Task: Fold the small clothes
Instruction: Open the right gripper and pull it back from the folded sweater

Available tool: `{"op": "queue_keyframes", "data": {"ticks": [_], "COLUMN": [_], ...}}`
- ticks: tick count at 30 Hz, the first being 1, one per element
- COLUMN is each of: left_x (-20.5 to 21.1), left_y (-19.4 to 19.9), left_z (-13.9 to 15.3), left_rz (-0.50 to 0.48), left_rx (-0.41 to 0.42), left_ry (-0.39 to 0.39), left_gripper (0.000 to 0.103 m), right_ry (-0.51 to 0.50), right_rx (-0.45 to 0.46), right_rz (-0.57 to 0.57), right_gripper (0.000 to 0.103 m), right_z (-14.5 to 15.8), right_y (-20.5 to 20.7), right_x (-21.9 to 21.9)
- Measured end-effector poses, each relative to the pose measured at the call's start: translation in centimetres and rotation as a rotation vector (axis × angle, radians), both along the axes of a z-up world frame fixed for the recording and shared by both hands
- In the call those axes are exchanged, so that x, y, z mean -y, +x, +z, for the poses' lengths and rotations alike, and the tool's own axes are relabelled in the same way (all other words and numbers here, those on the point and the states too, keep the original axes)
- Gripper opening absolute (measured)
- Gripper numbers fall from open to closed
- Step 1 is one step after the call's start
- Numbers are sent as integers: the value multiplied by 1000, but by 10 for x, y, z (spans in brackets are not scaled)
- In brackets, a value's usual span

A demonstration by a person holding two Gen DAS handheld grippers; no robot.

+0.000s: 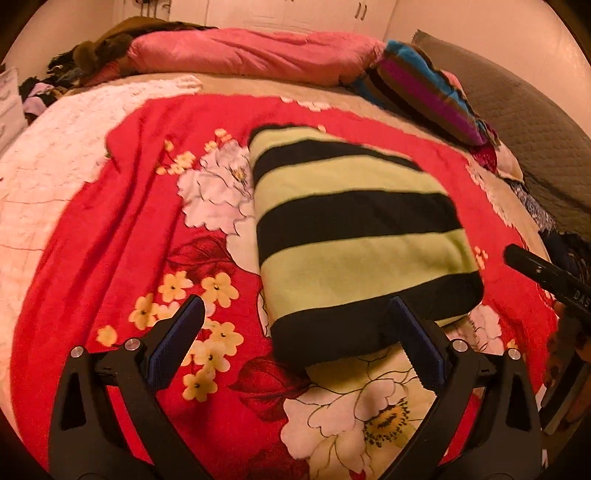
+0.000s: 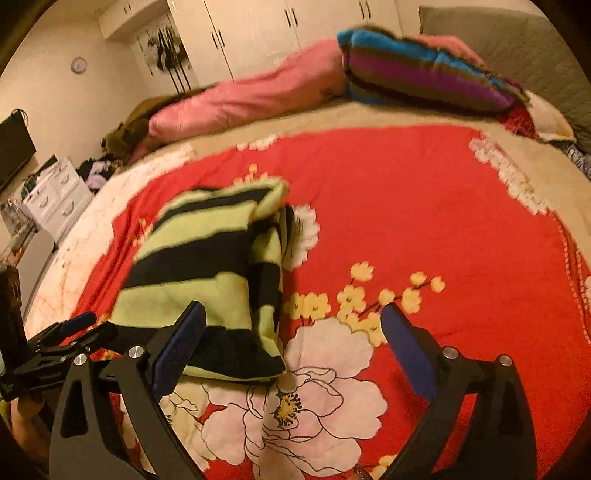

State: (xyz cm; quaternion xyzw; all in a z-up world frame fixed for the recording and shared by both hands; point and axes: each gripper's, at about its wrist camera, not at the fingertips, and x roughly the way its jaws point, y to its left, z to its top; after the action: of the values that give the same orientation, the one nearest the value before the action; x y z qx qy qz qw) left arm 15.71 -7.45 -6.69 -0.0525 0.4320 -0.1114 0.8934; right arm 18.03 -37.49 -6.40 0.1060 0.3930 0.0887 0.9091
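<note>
A small garment with lime-green and black stripes (image 1: 351,236) lies folded into a thick rectangle on the red floral blanket (image 1: 110,240). My left gripper (image 1: 297,325) hovers open just over its near end; the right blue pad overlaps the garment's dark near edge and the left pad stands over bare blanket. In the right wrist view the same garment (image 2: 207,266) sits to the left, and my right gripper (image 2: 291,321) is open above the blanket, its left finger in front of the garment's near corner. Nothing is held.
A pink duvet (image 1: 240,51) and a multicoloured striped cushion (image 1: 424,85) lie along the bed's far side. A grey padded headboard (image 1: 517,122) is at right. White drawers (image 2: 55,199) and wardrobe doors (image 2: 258,33) stand beyond the bed. Loose clothes (image 1: 40,92) pile up far left.
</note>
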Motion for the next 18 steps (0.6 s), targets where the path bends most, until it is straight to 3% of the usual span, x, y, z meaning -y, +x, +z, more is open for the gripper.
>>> {"op": "queue_keyframes", "data": {"ticks": [8,14,18], "left_x": [1,-6,-5], "left_y": [-32,-62,-84], "left_z": [42,58,64], "left_rz": [36,50,35], "left_rx": [110,106,107], "left_ry": [43,27,58], "left_gripper": [94,94,94], "right_ry": [-48,-30,3], "right_rx": [109,138,127], "right_rz": [24,53,63], "right_gripper": [99,99,99], "right_z": [38,58,67], "right_y": [-33,-60,-77], "right_x": [-3,-12,-16]}}
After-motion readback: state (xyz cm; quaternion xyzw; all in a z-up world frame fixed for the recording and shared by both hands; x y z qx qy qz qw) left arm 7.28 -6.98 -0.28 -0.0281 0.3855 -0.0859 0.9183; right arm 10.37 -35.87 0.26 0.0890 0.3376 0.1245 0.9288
